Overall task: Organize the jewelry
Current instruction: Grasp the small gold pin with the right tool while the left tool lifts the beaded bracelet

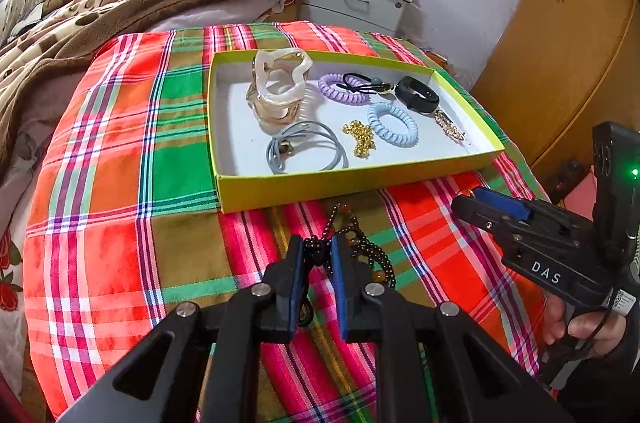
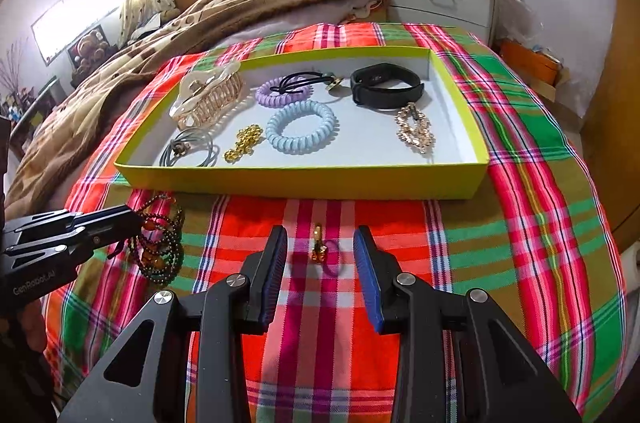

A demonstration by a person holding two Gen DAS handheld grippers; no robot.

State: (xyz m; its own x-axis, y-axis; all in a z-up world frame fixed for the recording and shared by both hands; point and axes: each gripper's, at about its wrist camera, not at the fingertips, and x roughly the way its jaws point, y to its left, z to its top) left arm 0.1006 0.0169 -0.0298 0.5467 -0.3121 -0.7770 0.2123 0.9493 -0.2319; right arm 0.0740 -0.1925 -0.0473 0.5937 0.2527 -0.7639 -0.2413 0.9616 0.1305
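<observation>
A yellow-green tray (image 1: pixel 304 187) (image 2: pixel 280 183) on the plaid cloth holds a cream hair claw (image 1: pixel 276 91), purple coil tie (image 1: pixel 344 89), blue coil tie (image 2: pixel 300 127), gold chain (image 1: pixel 360 139), grey hair tie (image 2: pixel 188 153), black band (image 2: pixel 386 85) and a rhinestone piece (image 2: pixel 416 129). My left gripper (image 1: pixel 317 255) is shut on a dark beaded necklace (image 1: pixel 372 251) (image 2: pixel 160 247) lying in front of the tray. My right gripper (image 2: pixel 320 263) is open, its fingers on either side of a small gold charm with a purple loop (image 2: pixel 320 251) on the cloth.
The plaid cloth (image 1: pixel 120 203) covers a rounded surface beside a bed with a brown blanket (image 1: pixel 100 7). A white nightstand (image 1: pixel 356 3) with clutter stands behind. Wooden wardrobe doors (image 1: pixel 560 43) are at the right.
</observation>
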